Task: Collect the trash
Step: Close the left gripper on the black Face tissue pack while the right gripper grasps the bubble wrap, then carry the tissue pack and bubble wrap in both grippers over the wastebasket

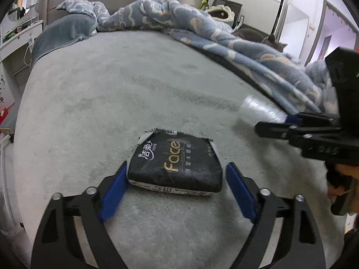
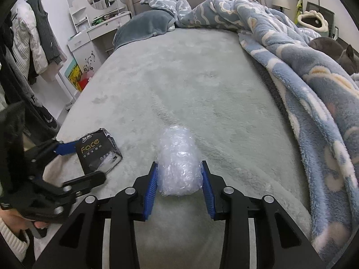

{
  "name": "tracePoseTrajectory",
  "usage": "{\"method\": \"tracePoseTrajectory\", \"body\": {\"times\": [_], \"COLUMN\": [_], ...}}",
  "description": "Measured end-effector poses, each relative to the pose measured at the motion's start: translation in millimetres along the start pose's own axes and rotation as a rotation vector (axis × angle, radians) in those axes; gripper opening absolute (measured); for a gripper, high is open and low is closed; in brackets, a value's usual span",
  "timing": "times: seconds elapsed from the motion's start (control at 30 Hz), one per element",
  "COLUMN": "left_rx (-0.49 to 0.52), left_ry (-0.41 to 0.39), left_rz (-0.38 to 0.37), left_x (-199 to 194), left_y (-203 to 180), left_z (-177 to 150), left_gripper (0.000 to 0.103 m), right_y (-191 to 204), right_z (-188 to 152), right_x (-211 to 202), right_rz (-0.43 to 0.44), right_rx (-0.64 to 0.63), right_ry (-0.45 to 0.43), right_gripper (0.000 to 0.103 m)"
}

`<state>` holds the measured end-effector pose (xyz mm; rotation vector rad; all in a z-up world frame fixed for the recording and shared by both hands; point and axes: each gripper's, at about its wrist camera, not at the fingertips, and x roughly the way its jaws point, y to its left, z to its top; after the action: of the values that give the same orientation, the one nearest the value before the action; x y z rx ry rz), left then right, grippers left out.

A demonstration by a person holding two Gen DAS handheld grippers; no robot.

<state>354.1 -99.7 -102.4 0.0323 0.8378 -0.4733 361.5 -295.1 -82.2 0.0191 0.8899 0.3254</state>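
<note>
bedding comes first: a pale fleecy sheet (image 2: 202,78) covers the whole mattress and gives both pieces of trash a soft, flat resting place, while a blue cloud-patterned blanket (image 2: 303,67) is heaped along the right side, well clear of the work. a grey cat (image 2: 336,51) lies behind that heap, out of the way.

on the near part of the sheet lies a wad of clear bubble wrap (image 2: 179,163), on its side and pointing up the bed. the right gripper (image 2: 179,179) straddles its near end, blue pads touching or all but touching both flanks; the wrap looks barely squeezed, so the jaws seem closed to its width, not yet pressed hard. coming in along the wad's length probably suits its narrow width.

to the left sits a black tissue packet (image 1: 175,163), torn open at its far end and likely empty, hence trash. the left gripper (image 1: 177,190) is low over the sheet with its jaws spread apart, one pad just beside each long edge, the left one close, the right one with a visible gap. that wide stance fits the packet's broad body; a grasp appears to be the step in hand, one item per tool.
</note>
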Motion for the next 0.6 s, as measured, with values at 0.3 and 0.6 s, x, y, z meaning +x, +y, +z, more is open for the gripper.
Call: {"method": "tracePoseTrajectory", "body": {"times": [0.3,0.6], "left_rx": [0.022,0.003], "left_ry": [-0.015,-0.041], "left_rz": [0.032,0.033], "left_x": [-5.6,-33.2], "left_y": [-8.7,-17.0], "left_z": [-0.9,-7.5], "left_gripper": [0.075,0.075], "right_y": [7.1,9.7], "right_z": [2.8,5.4], "right_x": [-13.5,-43.4], "right_rz": [0.033,0.003], "right_rx": [0.025,0.069], "right_ry": [-0.017,-0.061], "right_gripper": [0.037,0.037]}}
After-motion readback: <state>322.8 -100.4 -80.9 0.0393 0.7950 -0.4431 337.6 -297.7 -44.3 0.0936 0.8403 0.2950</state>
